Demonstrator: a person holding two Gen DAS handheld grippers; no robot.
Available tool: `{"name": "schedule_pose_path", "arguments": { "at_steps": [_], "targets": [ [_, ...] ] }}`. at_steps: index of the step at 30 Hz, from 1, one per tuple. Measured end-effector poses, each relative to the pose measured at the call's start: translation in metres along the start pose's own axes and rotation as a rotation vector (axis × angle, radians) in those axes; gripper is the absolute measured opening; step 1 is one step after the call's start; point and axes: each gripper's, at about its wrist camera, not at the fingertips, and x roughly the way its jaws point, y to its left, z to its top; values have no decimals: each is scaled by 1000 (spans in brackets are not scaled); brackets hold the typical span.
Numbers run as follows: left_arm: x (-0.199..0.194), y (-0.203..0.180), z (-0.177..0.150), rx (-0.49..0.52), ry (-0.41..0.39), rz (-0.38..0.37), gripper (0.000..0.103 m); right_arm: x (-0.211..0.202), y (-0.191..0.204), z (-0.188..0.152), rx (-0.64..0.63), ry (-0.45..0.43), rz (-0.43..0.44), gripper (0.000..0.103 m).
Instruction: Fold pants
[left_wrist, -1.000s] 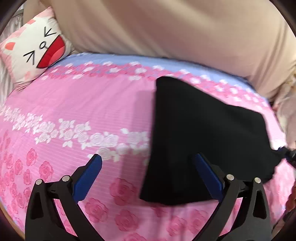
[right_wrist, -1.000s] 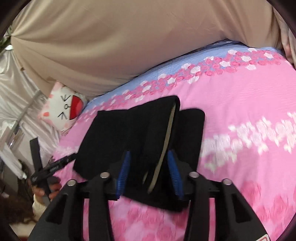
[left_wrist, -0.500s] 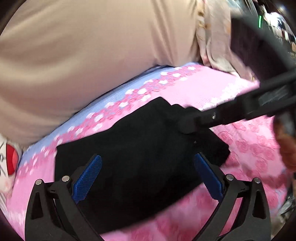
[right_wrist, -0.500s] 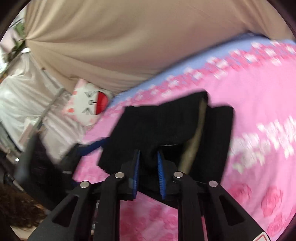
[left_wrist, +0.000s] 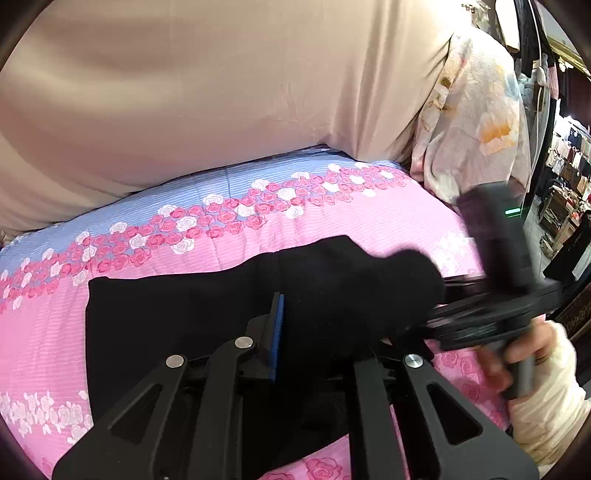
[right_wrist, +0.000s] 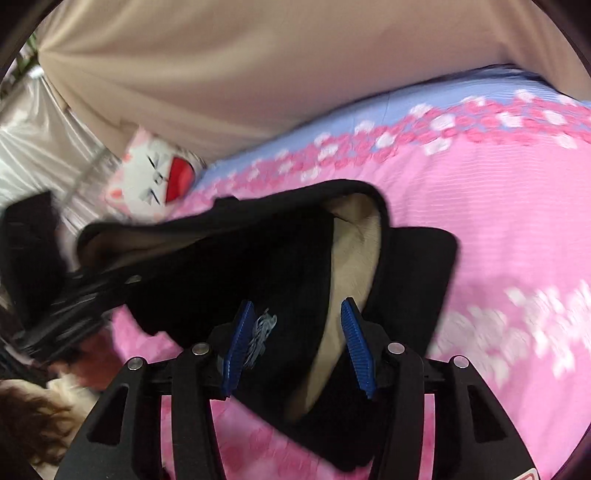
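Both wrist views close, angled down, sharing pants (left_wrist: 192, 306).

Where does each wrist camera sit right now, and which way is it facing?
Left wrist: behind the left claw, shut on the black fabric pants, facing the beige curtain; a hand shows at right.
Right wrist: behind the right claw, jaws opening around the pants, facing the white cat-face cushion.
Shared: pants, pink rose-print bedspread, curtain.

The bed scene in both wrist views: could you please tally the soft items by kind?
Black pants: 1
Cat-face cushion: 1
Pink rose bedspread: 1
Beige drape: 1
Total: 4
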Motion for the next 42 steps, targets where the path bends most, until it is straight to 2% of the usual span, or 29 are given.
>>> {"name": "schedule_pose_path", "arguments": {
  "at_steps": [2,3,4,5,6,7,10,12,13,14,15,16,17,18,19,20,21,22,23,25,28,31,32,33,34,36,39,40,42],
  "targets": [
    [-1,1,2,-2,-5,4,11,21,1,6,-28,17,-52,51],
    [0,3,2,-11,-4,6,11,26,3,9,-37,8,-52,51],
    [1,5,2,-16,-2,4,11,32,7,12,-43,6,-46,40],
    [1,6,3,-24,-1,5,11,36,12,14,-51,13,-43,8],
    [-2,4,3,-22,-9,-1,11,34,14,14,-44,19,-22,5],
    [-6,2,4,-16,-18,-8,11,23,21,16,-46,-14,-5,5],
    [-14,-16,3,10,-37,-75,12,-22,24,12,-44,-109,-38,4],
    [2,-31,-7,16,16,-148,16,-22,5,5,-18,-96,-102,5],
    [20,-41,-16,34,60,-177,25,-3,-20,-2,31,-32,-161,6],
    [38,-48,-27,55,91,-162,27,4,-37,-9,99,-28,-112,5],
    [53,-53,-38,72,107,-107,26,-1,-47,-14,151,-62,-55,5],
    [57,-55,-45,85,112,-70,25,-7,-52,-17,194,-66,-18,7],
    [51,-54,-49,87,101,-76,27,-23,-53,-22,218,-91,-14,17],
    [36,-49,-49,81,75,-97,30,-40,-51,-27,213,-134,-54,24],
    [26,-45,-49,73,56,-100,48,-53,-50,-31,204,-163,-79,29],
    [11,-39,-49,64,25,-88,74,-65,-51,-36,210,-185,-80,38],
    [-9,-29,-49,51,-32,-53,84,-74,-53,-38,236,-202,-40,44],
    [-21,-23,-49,42,-69,-30,92,-78,-55,-38,255,-212,6,58],
    [-34,-15,-49,32,-108,-3,92,-78,-54,-35,260,-213,59,67],
    [-50,4,-47,11,-133,68,92,-67,-50,-27,242,-195,75,70],
    [-58,35,-46,-67,-138,163,92,-32,-42,-6,189,-161,23,71],
    [-59,71,-50,-165,-100,212,92,-4,-45,13,155,-161,-93,72],
    [-59,82,-53,-193,-88,227,92,5,-49,17,146,-153,-99,69],
    [-58,93,-55,-217,-77,252,92,14,-47,20,134,-146,-89,41],
    [-58,103,-59,-234,-65,278,92,18,-42,22,120,-129,-64,26],
    [-60,115,-66,-257,-47,310,92,-1,-18,28,84,-154,-63,11],
    [-57,123,-74,-277,-35,306,93,-52,16,24,27,-246,-80,8],
    [-49,124,-78,-272,-16,319,93,-65,20,20,25,-275,-114,8],
    [-26,123,-84,-248,37,370,93,-57,8,14,16,-249,-297,9]
  ]
}}
